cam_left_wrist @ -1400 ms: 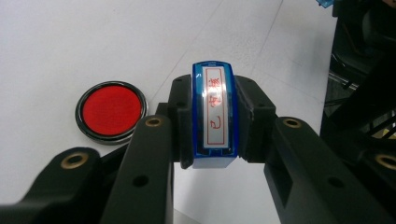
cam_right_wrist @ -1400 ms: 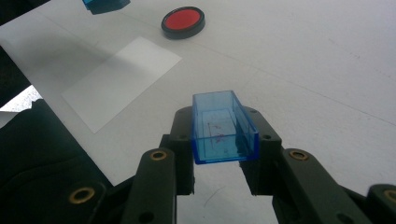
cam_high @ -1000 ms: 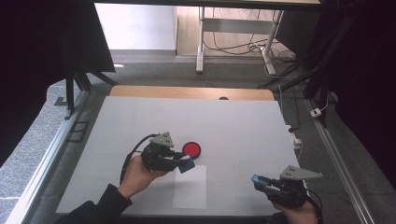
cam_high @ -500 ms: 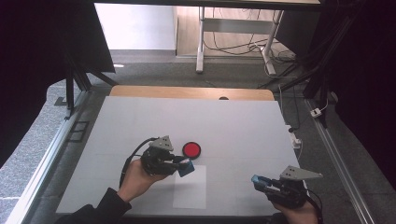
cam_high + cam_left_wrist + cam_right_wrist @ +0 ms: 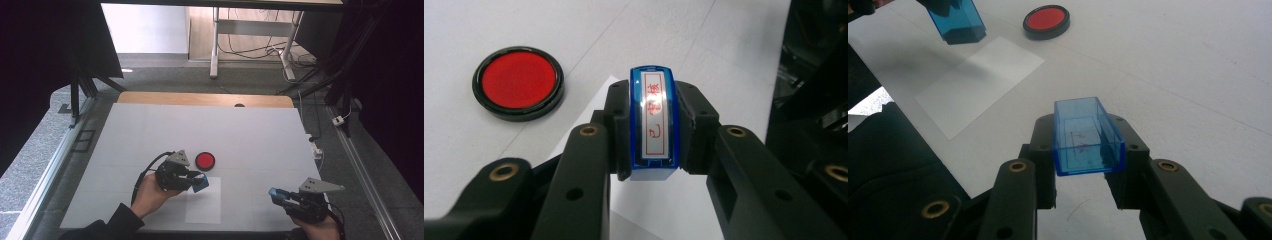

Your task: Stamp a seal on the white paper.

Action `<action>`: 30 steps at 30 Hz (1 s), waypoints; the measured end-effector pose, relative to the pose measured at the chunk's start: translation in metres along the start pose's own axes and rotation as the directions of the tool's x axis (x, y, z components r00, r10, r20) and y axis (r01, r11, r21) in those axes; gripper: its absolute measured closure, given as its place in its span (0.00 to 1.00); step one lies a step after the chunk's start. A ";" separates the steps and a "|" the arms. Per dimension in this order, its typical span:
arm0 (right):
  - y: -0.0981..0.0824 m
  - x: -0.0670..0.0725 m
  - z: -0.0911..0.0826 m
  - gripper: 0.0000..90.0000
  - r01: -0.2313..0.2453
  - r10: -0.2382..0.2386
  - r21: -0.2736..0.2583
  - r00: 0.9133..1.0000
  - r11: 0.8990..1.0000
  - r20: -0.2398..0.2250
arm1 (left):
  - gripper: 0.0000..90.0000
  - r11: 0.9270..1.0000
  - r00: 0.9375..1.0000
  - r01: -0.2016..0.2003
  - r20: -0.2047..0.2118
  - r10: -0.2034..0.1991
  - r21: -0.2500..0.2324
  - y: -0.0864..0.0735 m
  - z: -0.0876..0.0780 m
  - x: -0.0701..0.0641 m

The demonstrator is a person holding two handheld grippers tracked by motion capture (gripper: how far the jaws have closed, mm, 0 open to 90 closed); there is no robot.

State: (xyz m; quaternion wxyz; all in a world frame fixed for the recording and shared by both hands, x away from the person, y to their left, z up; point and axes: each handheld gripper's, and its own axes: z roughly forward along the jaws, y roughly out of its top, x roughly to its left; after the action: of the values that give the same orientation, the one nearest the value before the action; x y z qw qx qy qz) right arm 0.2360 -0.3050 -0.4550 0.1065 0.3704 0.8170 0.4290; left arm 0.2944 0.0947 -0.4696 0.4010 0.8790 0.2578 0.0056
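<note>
High view: my left tool (image 5: 199, 183) is clamped on a blue translucent plastic stamp body (image 5: 200, 184), held just over the top left corner of a white paper sheet (image 5: 204, 206) on the white worktop (image 5: 200, 130). A round black ink pad with a red centre (image 5: 205, 160) sits just beyond the stamp, apart from the paper. My right tool (image 5: 275, 194) is near the front right of the worktop, well apart from the left one, gripping a blue translucent plastic cap (image 5: 273, 191). A wooden strip runs along the worktop's far edge; grey carpet floor, metal desk legs and cables lie beyond, dark curtains at both sides.

Left tool view: the jaws pinch the stamp body (image 5: 653, 125) on both sides; its face with red characters in a red frame faces the camera. The ink pad (image 5: 518, 83) lies at upper left on the worktop, nothing between. The paper (image 5: 659, 197) is under the stamp.

Right tool view: the jaws grip the cap (image 5: 1085, 137), open side up, hollow. Farther off are the stamp body (image 5: 959, 21) above the paper (image 5: 980, 82), and the ink pad (image 5: 1046, 21) beside it. A dark sleeve sits at lower left.
</note>
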 end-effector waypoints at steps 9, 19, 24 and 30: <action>0.000 0.000 0.000 0.76 0.004 -0.004 0.003 1.000 1.000 0.002 | 0.78 0.999 1.000 -0.027 -0.013 0.027 0.032 -0.004 0.018 0.000; 0.000 0.000 0.000 0.76 -0.003 0.003 0.004 1.000 1.000 0.007 | 0.79 0.994 0.997 -0.061 -0.034 0.064 0.088 -0.002 0.038 -0.004; 0.000 0.000 0.000 0.76 -0.002 0.002 0.004 1.000 1.000 0.006 | 0.79 0.991 0.994 -0.084 -0.054 0.090 0.106 -0.002 0.041 -0.007; 0.000 0.000 0.001 0.76 -0.002 0.002 0.005 1.000 1.000 0.003 | 0.79 0.983 0.986 -0.132 -0.086 0.143 0.131 -0.002 0.042 -0.014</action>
State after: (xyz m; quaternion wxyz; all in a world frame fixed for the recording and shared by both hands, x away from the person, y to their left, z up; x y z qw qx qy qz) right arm 0.2367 -0.3049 -0.4553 0.1066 0.3720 0.8175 0.4265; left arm 0.2905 0.0596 -0.4969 0.3312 0.9169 0.2150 0.0589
